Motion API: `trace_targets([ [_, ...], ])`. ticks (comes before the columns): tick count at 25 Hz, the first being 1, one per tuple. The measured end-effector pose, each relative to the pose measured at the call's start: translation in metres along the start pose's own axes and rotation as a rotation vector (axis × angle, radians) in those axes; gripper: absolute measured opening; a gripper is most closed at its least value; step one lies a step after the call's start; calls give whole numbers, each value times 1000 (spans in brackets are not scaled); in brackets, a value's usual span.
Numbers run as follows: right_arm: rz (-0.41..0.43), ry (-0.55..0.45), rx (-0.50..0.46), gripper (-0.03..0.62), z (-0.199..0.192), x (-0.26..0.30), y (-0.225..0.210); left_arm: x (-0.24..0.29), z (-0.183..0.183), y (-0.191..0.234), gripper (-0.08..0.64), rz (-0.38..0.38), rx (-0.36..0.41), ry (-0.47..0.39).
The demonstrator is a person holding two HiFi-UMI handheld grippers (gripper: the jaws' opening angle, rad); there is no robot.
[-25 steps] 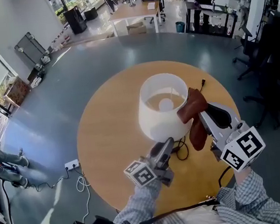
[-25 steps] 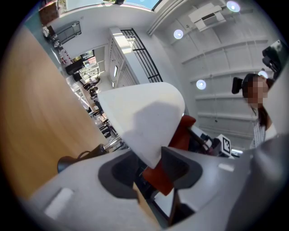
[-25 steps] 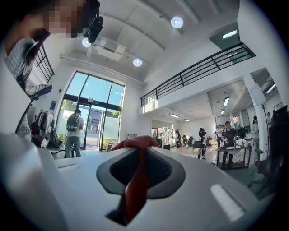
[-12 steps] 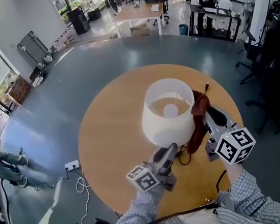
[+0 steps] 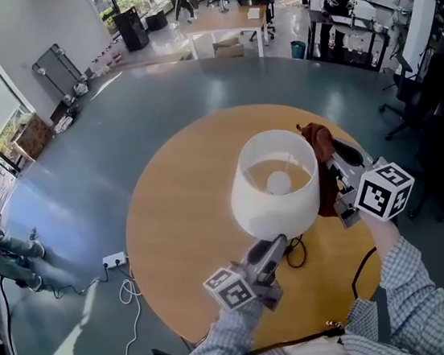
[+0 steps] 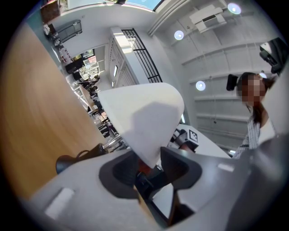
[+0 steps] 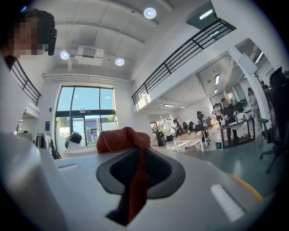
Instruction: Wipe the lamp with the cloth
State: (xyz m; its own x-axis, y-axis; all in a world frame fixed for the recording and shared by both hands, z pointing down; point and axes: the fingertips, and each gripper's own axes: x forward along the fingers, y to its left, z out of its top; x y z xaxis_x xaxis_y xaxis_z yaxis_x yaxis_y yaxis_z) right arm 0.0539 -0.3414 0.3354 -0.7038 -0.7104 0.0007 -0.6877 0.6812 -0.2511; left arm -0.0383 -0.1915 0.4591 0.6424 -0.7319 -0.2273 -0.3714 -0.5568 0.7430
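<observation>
A lamp with a white shade [image 5: 276, 186] stands on the round wooden table [image 5: 178, 211]. My right gripper [image 5: 335, 171] is shut on a rust-red cloth [image 5: 322, 169], which hangs against the right side of the shade. In the right gripper view the cloth [image 7: 122, 139] bunches above the jaws and a strip of it runs down between them. My left gripper [image 5: 269, 248] reaches under the near edge of the shade. In the left gripper view the shade's [image 6: 140, 117] lower rim sits between the jaws, which close on it. The lamp's dark base [image 6: 67, 163] shows to the left.
A black cable [image 5: 297, 254] loops on the table under the lamp. A white power strip [image 5: 113, 261] with its cord lies on the grey floor at left. Office chairs [image 5: 433, 145] stand to the right, and desks and people are far behind.
My right gripper has carried the cloth from the shade's near right side farther back along its right side. The left gripper has stayed at the shade's near edge.
</observation>
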Motion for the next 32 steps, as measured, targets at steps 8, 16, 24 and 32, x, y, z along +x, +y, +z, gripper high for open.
trace_targets([
  [8, 253, 190, -84, 48, 6, 51, 12, -1, 2, -1, 150, 1, -11, -21],
  [16, 475, 419, -230, 48, 3, 94, 26, -2, 1, -3, 146, -5, -7, 0],
  [24, 785, 664, -468, 48, -12, 126, 70, -1, -1, 0, 144, -10, -3, -2],
  [32, 1036, 940, -776, 46, -33, 136, 120, -2, -5, 4, 144, -25, 0, -23],
])
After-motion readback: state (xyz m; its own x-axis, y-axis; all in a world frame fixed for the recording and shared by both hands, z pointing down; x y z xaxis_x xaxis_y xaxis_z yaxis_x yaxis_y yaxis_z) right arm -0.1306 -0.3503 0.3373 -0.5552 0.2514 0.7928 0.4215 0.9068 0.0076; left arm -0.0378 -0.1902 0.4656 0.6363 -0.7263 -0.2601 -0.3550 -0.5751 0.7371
